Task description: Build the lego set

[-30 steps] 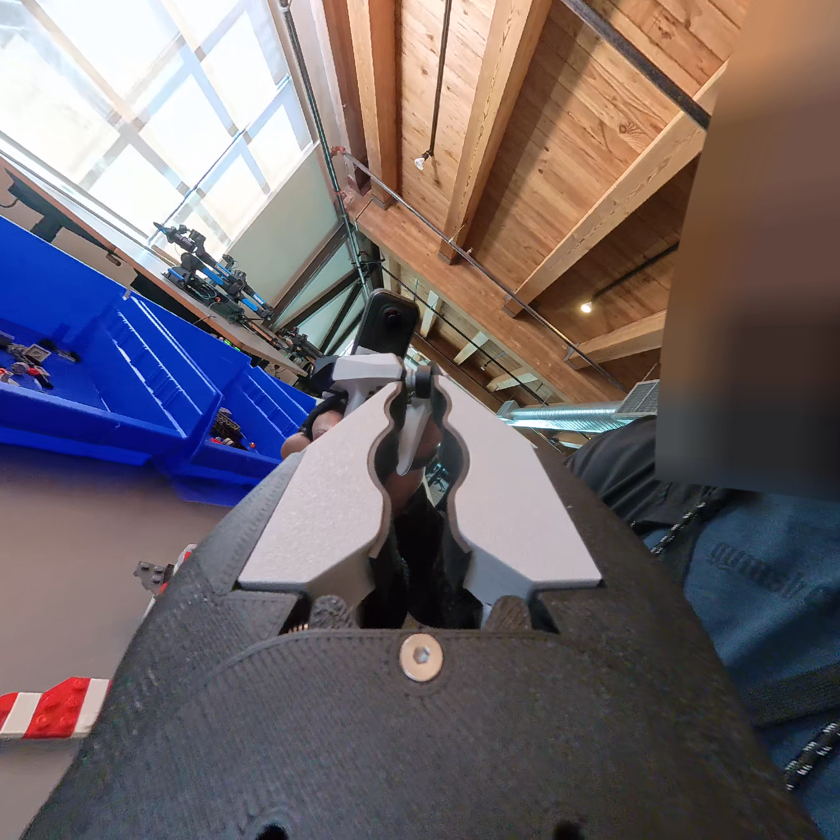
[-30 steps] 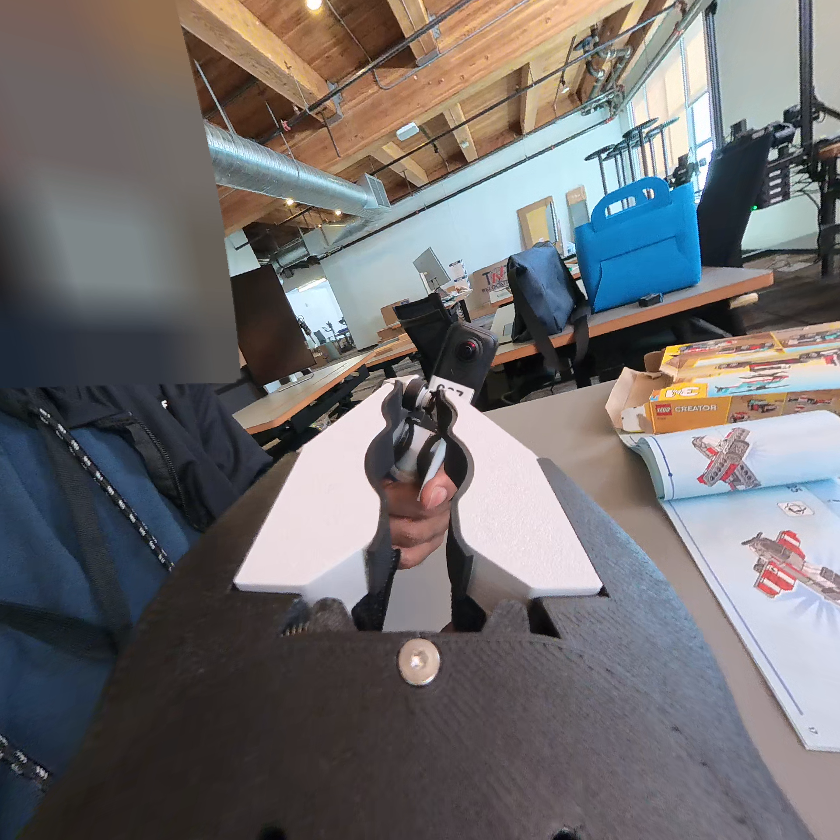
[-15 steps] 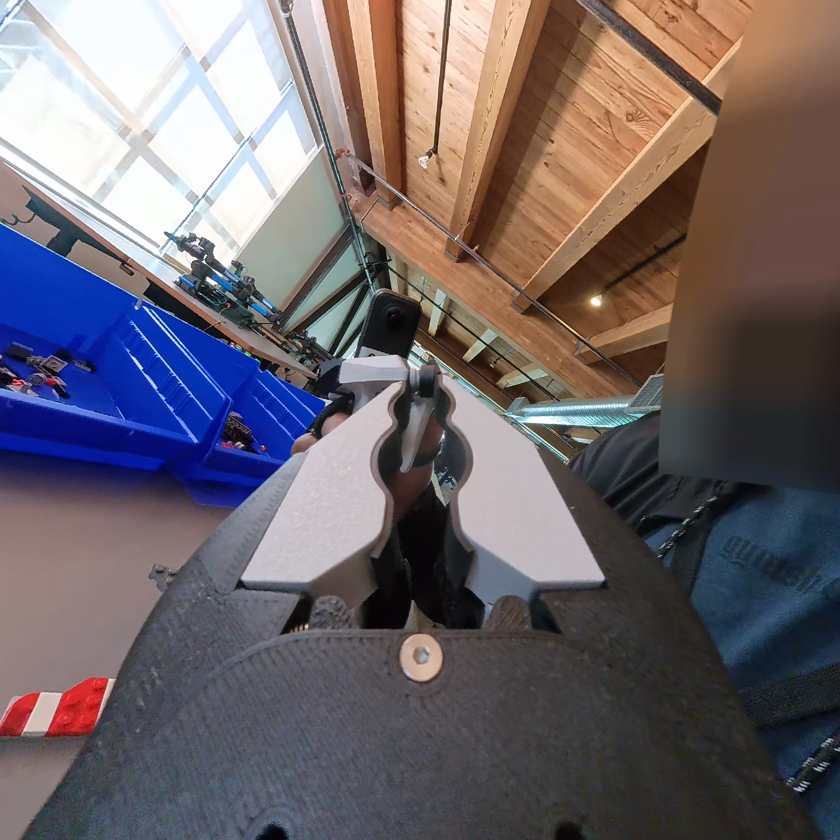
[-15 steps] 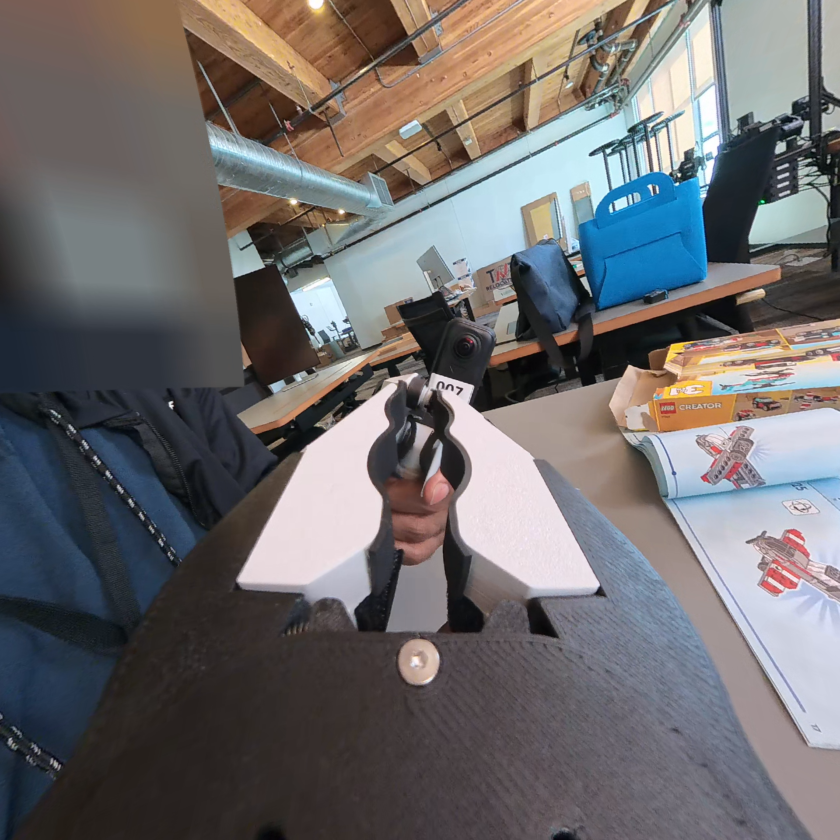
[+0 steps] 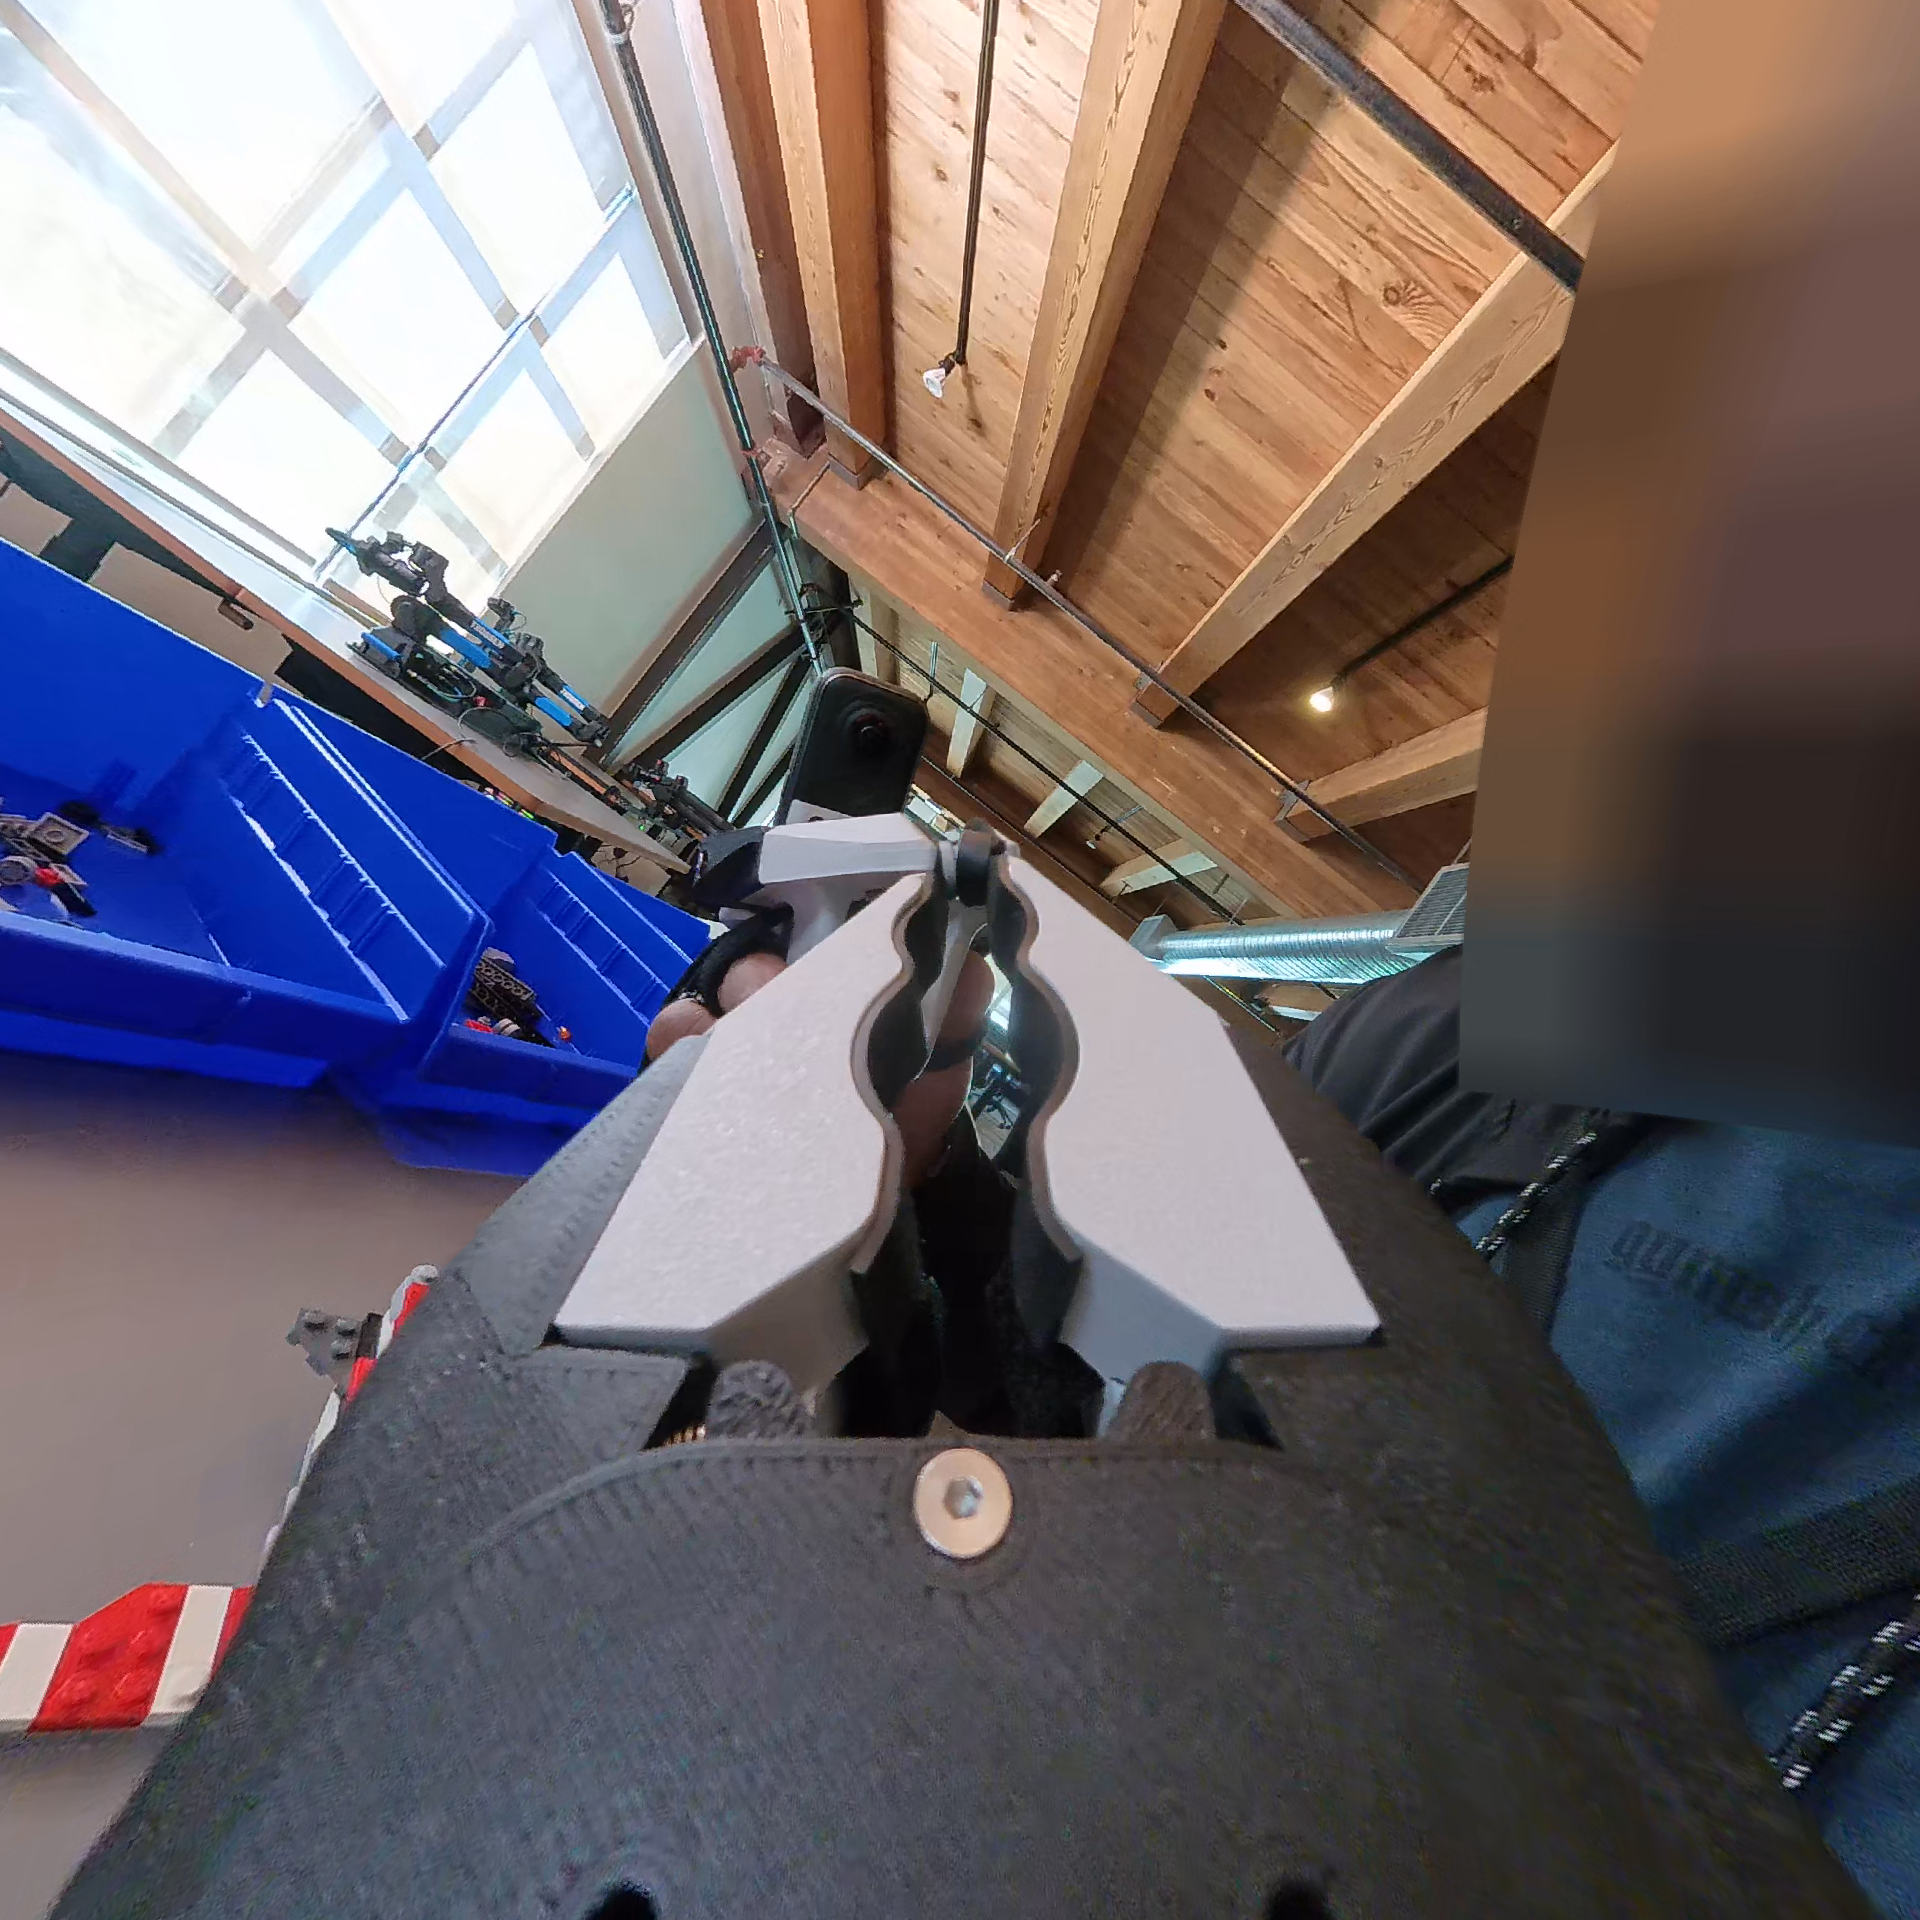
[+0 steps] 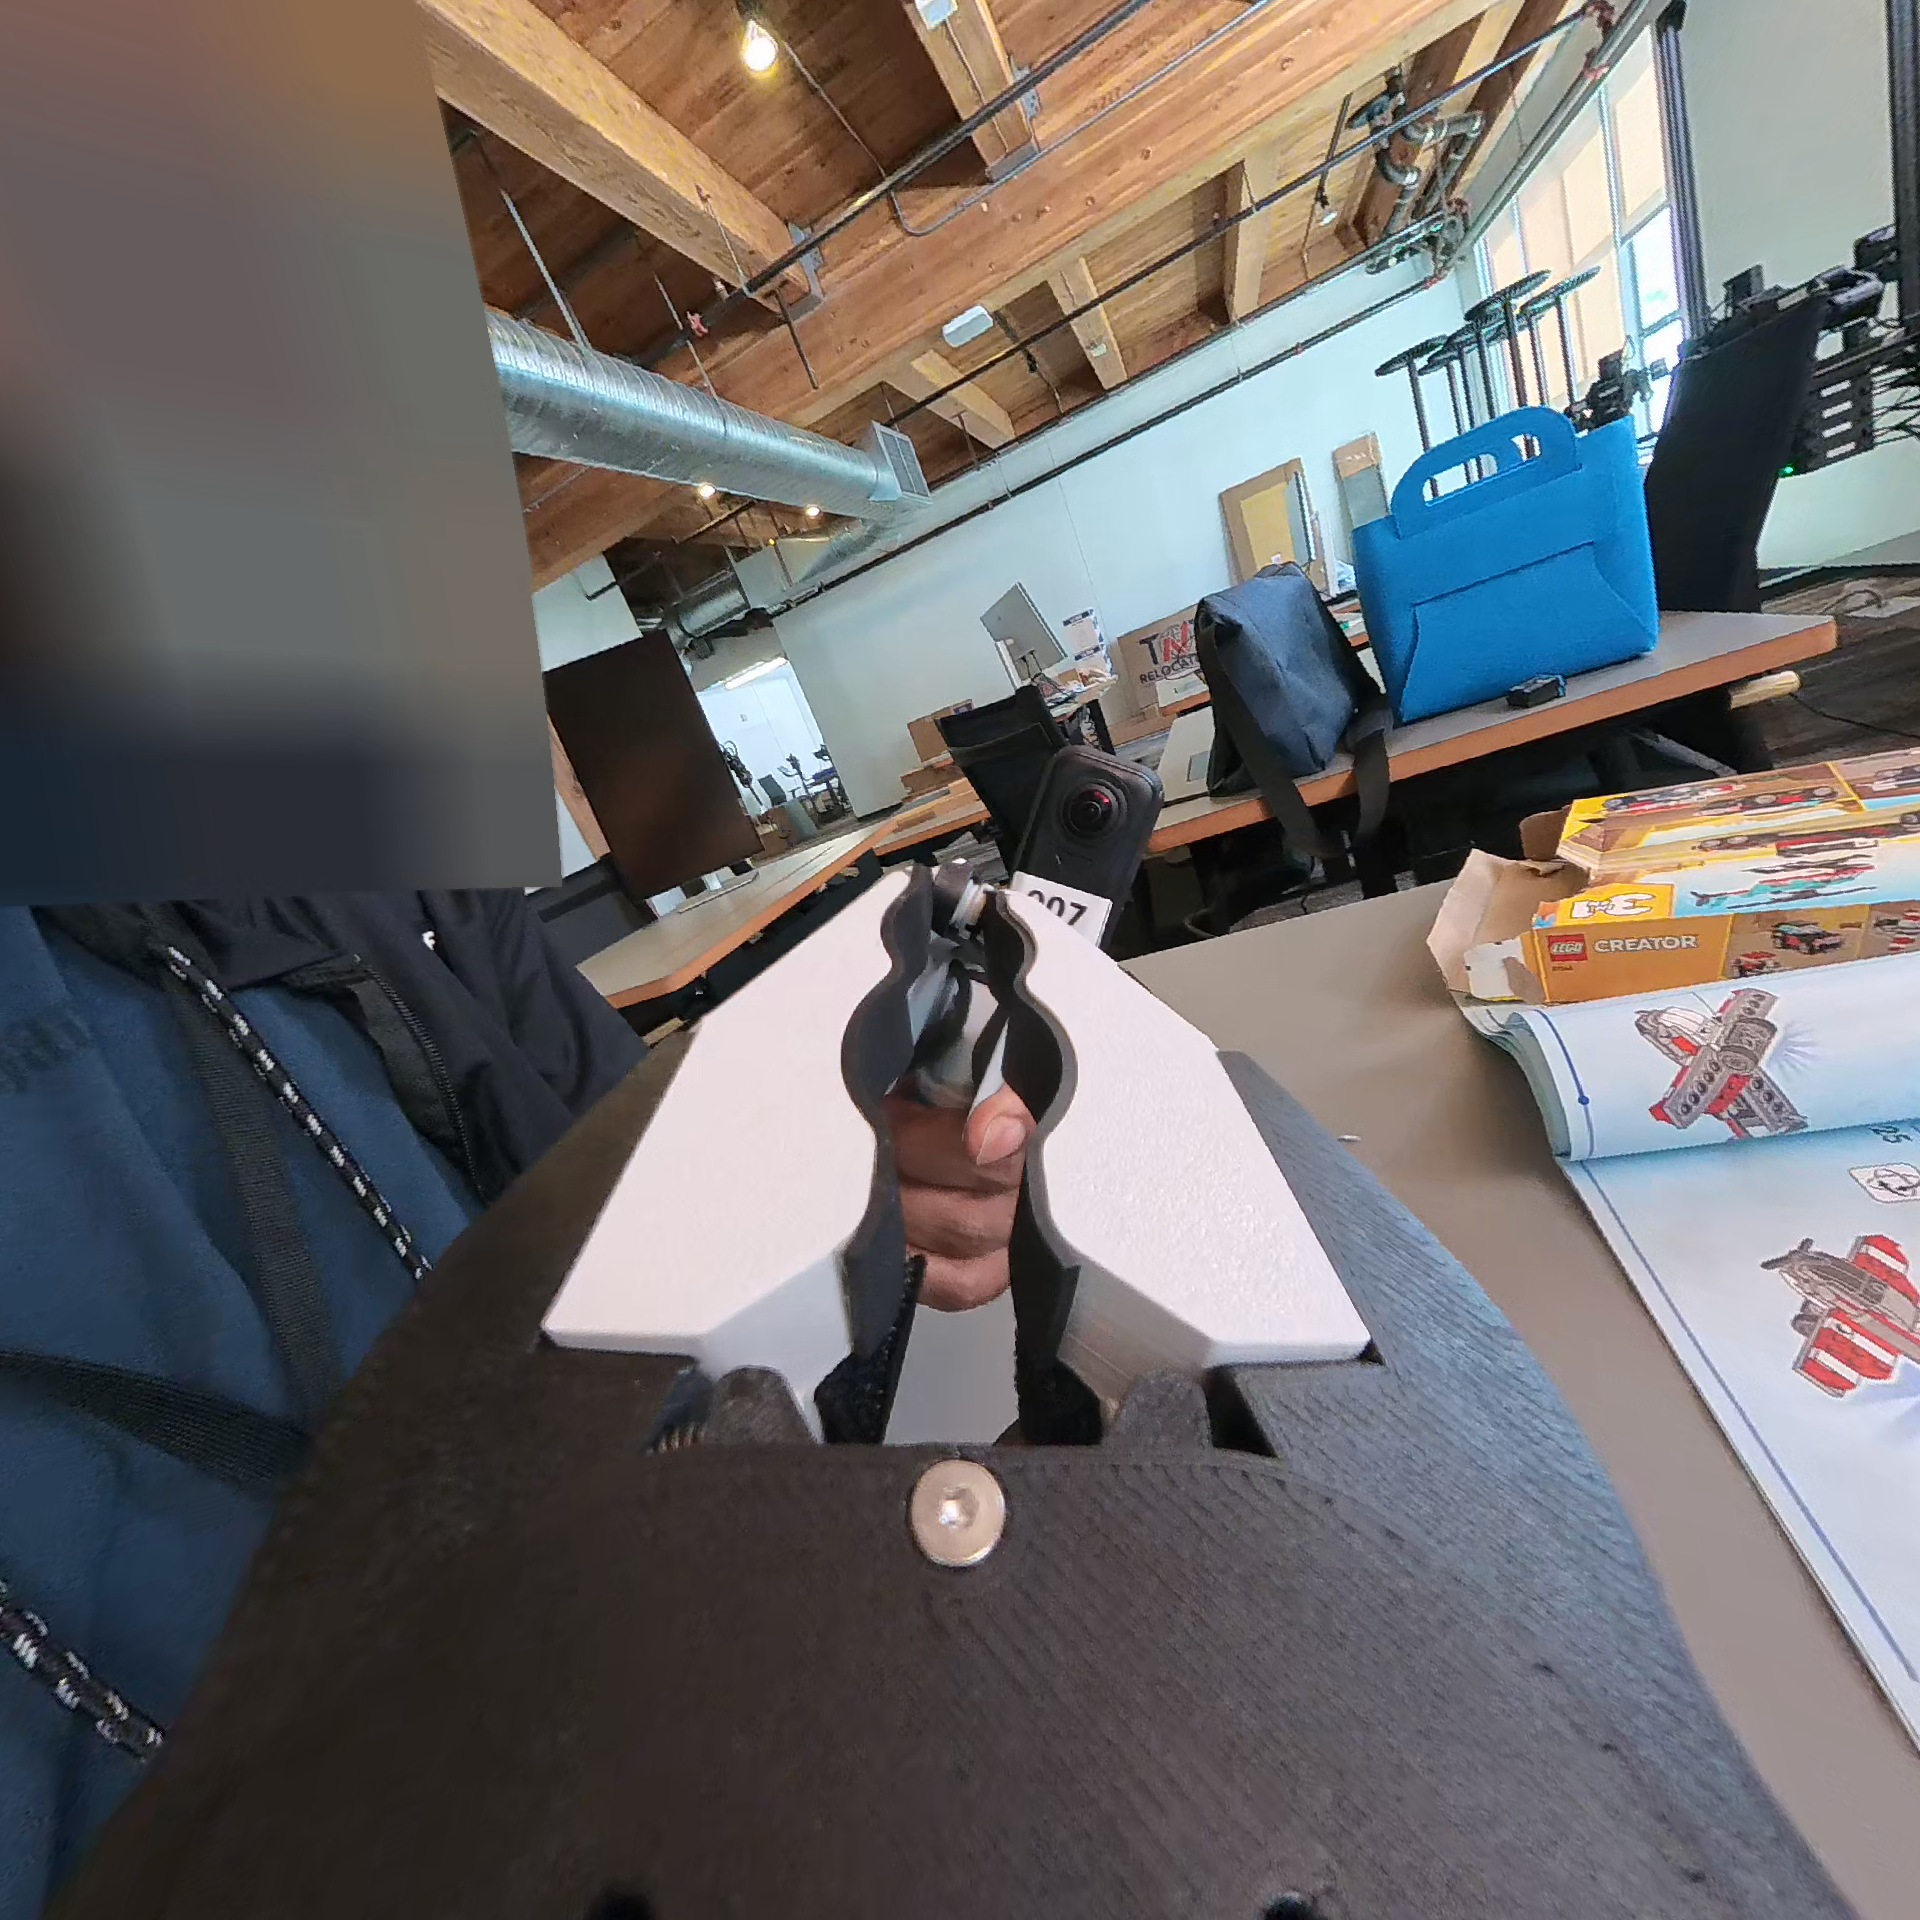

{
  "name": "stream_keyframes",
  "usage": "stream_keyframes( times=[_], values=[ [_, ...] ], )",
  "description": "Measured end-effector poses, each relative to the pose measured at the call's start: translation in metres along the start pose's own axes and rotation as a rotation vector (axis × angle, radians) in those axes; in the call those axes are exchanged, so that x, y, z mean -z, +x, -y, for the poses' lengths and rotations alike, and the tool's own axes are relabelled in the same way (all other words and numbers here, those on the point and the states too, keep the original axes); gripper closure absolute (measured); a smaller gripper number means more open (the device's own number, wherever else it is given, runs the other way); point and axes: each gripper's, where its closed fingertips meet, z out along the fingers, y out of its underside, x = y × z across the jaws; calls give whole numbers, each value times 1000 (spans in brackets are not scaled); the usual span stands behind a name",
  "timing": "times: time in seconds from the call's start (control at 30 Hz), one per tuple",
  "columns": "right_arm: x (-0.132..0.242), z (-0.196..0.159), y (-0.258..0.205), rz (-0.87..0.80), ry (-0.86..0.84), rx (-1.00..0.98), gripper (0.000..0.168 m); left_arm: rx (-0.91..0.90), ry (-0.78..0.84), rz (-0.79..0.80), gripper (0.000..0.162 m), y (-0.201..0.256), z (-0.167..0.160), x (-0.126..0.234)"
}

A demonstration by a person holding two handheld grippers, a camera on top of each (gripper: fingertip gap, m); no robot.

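Both grippers are raised off the desk (image 5: 156, 1247) and turned tip to tip, so that a join can be made in the air, close to the person's chest, rather than against the desk top. The left gripper (image 5: 969, 883) is seen with its fingers drawn narrow, nipped on what appears to be a small dark piece (image 5: 972, 858) at the very tips. The right gripper (image 6: 956, 920) is likewise closed down to a slit, and a small pale grey round piece (image 6: 958, 900) seems to be pinched there; the exact shape of either part cannot be made out. The tips of the two tools are brought into contact, which suggests that one tiny part is being pressed onto the other.

Much of the lego set is left lying on the desk: a red-and-white striped plate (image 5: 114, 1652) and a small grey assembly (image 5: 332, 1335) are placed near the left gripper, within easy reach. Loose parts are sorted in the blue bins (image 5: 312, 935) behind. The instruction booklet (image 6: 1714, 1195) is spread open beside the lego box (image 6: 1714, 925) on the right, presumably so that the steps can be checked. The build is judged to be far from finished.
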Motion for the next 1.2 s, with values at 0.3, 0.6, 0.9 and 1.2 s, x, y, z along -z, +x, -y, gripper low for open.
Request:
stream_keyframes(
  times=[0.3, 0.6, 0.9, 1.2],
  values=[
    [-1, 0, 1, 5, 14, -25, 158, 15, 3, -6, 154, 0, 0, 0],
    [-1, 1, 0, 12, 26, -36, 158, 23, 8, -17, 154, 1, 0, 0],
    [0, -1, 2, -22, -8, 28, 158, 45, -4, 1, 152, -1, -1, -1],
    [-2, -2, 1, -83, -85, 150, 157, -27, 5, 0, 154, 0, 1, 1]
  ],
)
